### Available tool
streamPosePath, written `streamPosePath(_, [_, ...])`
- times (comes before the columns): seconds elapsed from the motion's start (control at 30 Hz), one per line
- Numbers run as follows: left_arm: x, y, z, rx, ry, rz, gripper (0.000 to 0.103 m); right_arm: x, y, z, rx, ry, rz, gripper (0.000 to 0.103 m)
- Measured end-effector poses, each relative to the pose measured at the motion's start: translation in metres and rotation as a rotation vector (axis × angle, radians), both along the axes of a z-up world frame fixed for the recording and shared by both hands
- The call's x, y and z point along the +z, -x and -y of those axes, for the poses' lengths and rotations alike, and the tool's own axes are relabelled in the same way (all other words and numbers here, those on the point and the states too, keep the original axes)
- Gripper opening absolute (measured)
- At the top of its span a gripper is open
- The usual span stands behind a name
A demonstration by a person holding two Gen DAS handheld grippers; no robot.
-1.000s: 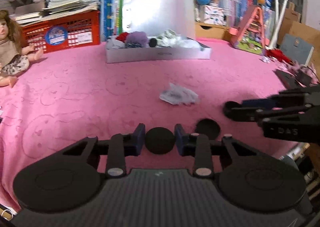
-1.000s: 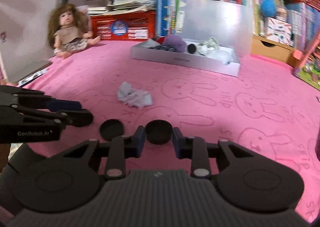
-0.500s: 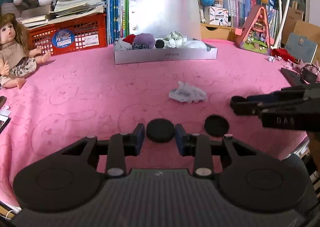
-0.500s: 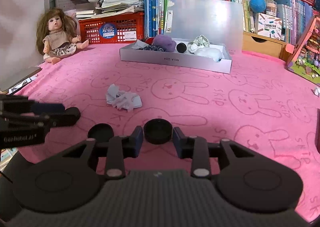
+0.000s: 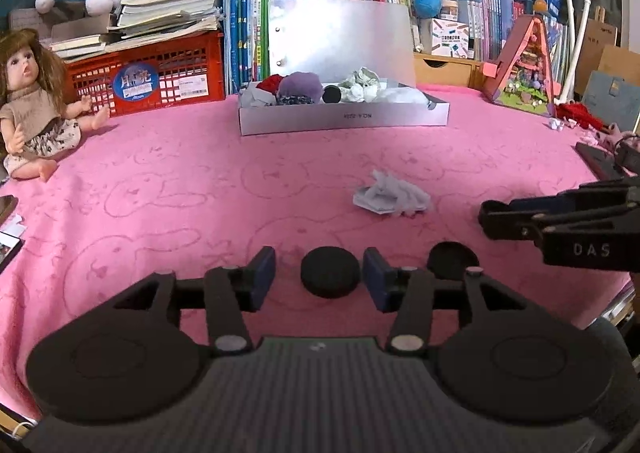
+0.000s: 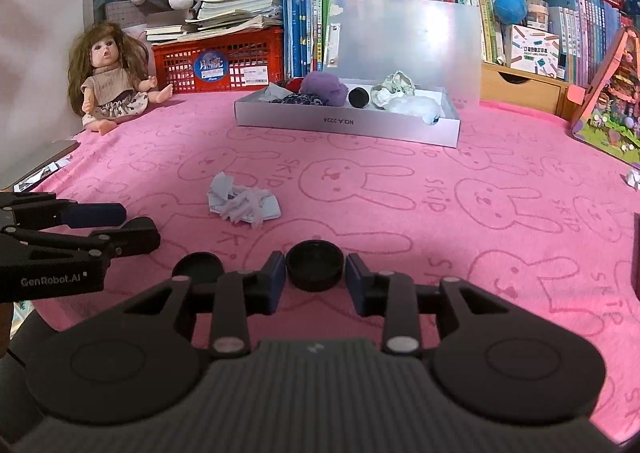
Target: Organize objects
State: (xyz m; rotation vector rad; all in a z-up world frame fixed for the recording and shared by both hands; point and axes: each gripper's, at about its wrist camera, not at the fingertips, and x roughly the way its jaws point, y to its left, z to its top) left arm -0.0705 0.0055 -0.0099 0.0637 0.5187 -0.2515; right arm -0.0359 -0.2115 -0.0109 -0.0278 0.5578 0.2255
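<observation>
Two black caps at 6 o'clock on the desk. Left hand-held gripper released, straddling cap. Right hand-held gripper open round other cap, maybe touching. Caps look light, rigid, slick; pinch across rims. Box at 12.

two round caps lie on the cloth-covered table at 6 o'clock: one cap between the left gripper fingers, not touching either, the other cap between the right gripper fingers. crumpled paper at 12 o'clock just beyond them. open box farther at 12, holding balled items. doll at 10 o'clock. crate behind it, books behind box.
</observation>
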Motion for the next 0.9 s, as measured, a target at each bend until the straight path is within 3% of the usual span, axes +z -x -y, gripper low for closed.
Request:
streamPosePath(0.1, [0.008,0.004,-0.005,0.0,0.073,0.02,0.037,0.005,0.001,0.004,0.015,-0.055,0.007,0.036])
streamPosePath(0.3, [0.023,-0.01,0.003,-0.007,0.043,0.023,0.037,0.015,-0.01,0.01,-0.021,-0.084,0.022,0.037])
streamPosePath(0.5, [0.04,-0.05,0.016,0.017,-0.015,-0.022,0.037,0.032,-0.034,0.017,-0.091,-0.07,0.016,0.036])
streamPosePath(0.9, [0.081,-0.13,0.017,0.116,0.012,-0.024,0.037,0.062,-0.092,0.034,-0.176,-0.073,-0.01,0.036])
